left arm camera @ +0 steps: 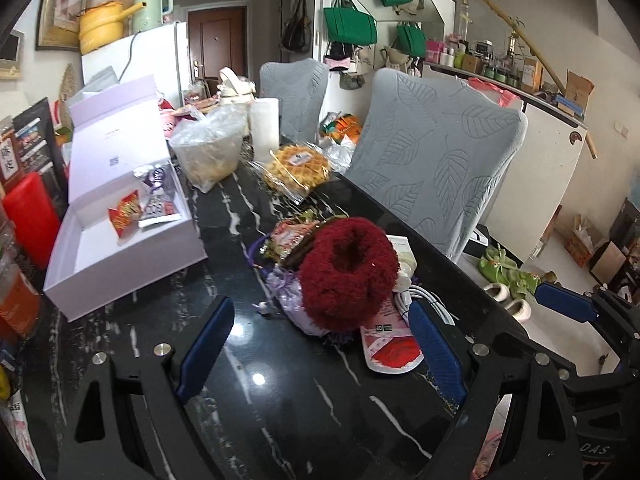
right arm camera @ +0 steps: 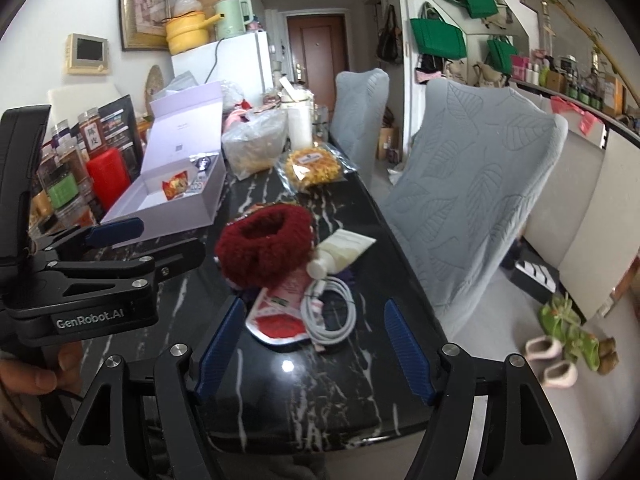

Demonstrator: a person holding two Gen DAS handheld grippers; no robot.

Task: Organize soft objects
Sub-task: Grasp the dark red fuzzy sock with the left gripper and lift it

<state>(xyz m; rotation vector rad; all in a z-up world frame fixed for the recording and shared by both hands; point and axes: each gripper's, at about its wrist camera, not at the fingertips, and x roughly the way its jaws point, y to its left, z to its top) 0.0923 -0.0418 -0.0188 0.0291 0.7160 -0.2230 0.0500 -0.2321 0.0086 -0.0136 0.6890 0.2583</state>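
A fluffy dark red ring-shaped soft object [left arm camera: 346,270] lies on a pile of packets on the black marble table [left arm camera: 280,400]; it also shows in the right wrist view [right arm camera: 266,244]. My left gripper [left arm camera: 320,354] is open and empty, just short of the red object. My right gripper [right arm camera: 316,350] is open and empty, nearer the table's front edge, with a red-and-white pouch [right arm camera: 280,316] and a coiled white cable [right arm camera: 332,308] ahead of it. An open white box [left arm camera: 120,220] at the left holds a few snack packets [left arm camera: 126,214].
A purple sachet [left arm camera: 288,296] and a white tube [right arm camera: 340,254] lie by the red object. A bagged waffle [left arm camera: 298,166], a plastic bag [left arm camera: 210,148] and a white roll [left arm camera: 264,130] stand further back. Jars and a red box [left arm camera: 32,216] line the left. Grey chairs [left arm camera: 432,156] stand right.
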